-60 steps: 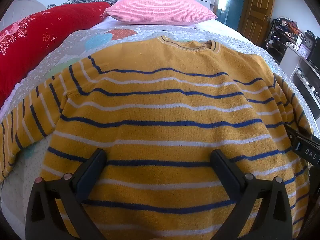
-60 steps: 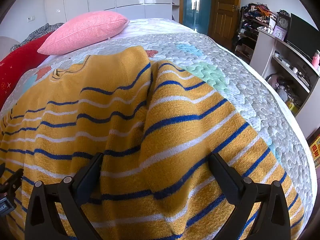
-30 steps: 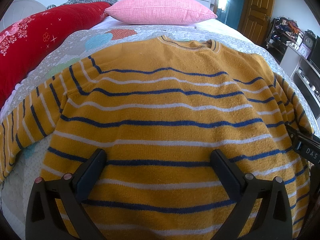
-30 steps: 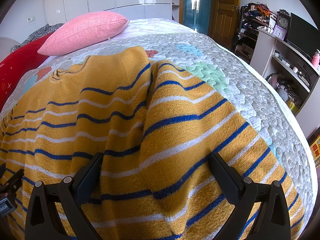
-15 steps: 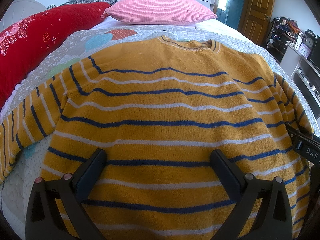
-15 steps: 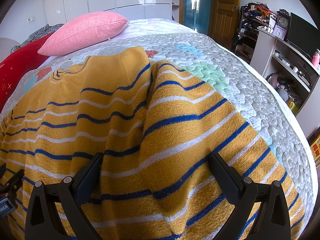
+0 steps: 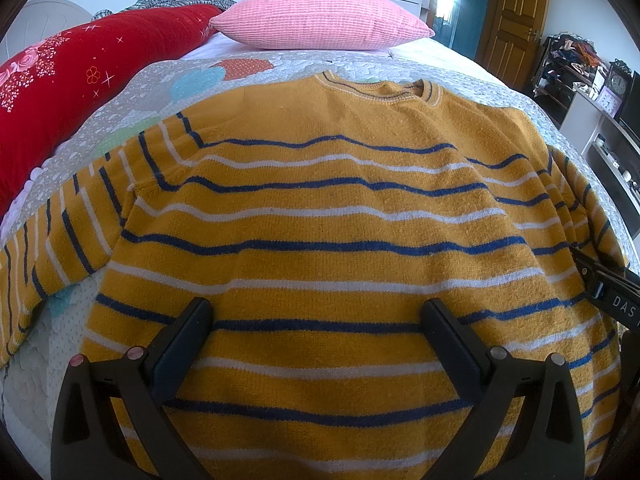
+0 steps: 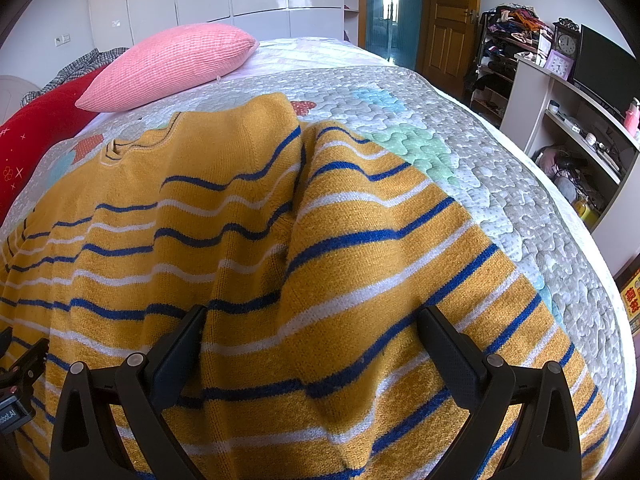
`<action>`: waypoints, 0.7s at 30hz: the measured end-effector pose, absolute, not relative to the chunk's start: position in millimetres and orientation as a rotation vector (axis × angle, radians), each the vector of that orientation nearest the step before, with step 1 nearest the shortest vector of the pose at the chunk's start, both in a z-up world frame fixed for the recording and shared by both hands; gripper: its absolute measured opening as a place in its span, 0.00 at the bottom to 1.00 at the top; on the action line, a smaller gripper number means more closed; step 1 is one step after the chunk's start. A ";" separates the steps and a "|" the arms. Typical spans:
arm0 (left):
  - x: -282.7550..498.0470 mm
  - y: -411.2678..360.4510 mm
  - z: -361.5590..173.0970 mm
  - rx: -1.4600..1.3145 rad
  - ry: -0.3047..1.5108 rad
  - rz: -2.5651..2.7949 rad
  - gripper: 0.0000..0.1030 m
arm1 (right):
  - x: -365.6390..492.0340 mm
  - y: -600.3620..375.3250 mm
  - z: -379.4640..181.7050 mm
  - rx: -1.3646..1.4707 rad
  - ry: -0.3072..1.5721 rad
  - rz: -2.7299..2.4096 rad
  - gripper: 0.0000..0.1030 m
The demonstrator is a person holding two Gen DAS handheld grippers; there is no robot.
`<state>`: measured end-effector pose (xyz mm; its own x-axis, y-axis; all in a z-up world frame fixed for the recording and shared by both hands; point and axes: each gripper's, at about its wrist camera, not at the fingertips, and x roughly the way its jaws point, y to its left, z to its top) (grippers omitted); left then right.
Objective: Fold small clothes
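A mustard-yellow sweater (image 7: 328, 208) with blue and white stripes lies spread flat on the bed, collar toward the pillows. Its left sleeve (image 7: 60, 232) stretches out to the left; its right sleeve (image 8: 392, 248) lies along the body's right side. My left gripper (image 7: 318, 312) hovers open over the lower middle of the sweater's body, nothing between its fingers. My right gripper (image 8: 312, 320) stands open over the seam between body and right sleeve. The right gripper's side (image 7: 612, 292) shows at the right edge of the left wrist view.
The quilted grey bedspread (image 8: 480, 152) covers the bed. A pink pillow (image 7: 320, 16) and a red bolster (image 7: 72, 80) lie at the head. To the right stand a white desk (image 8: 560, 120) with a monitor, a clock, a cluttered rack and a wooden door (image 8: 448, 16).
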<state>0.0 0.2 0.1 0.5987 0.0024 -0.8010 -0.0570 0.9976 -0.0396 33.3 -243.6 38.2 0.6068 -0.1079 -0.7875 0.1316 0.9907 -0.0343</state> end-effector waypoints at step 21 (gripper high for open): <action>0.7 -1.6 0.7 -0.063 0.928 0.034 1.00 | 32.5 -243.3 38.4 0.028 0.907 -0.138 1.00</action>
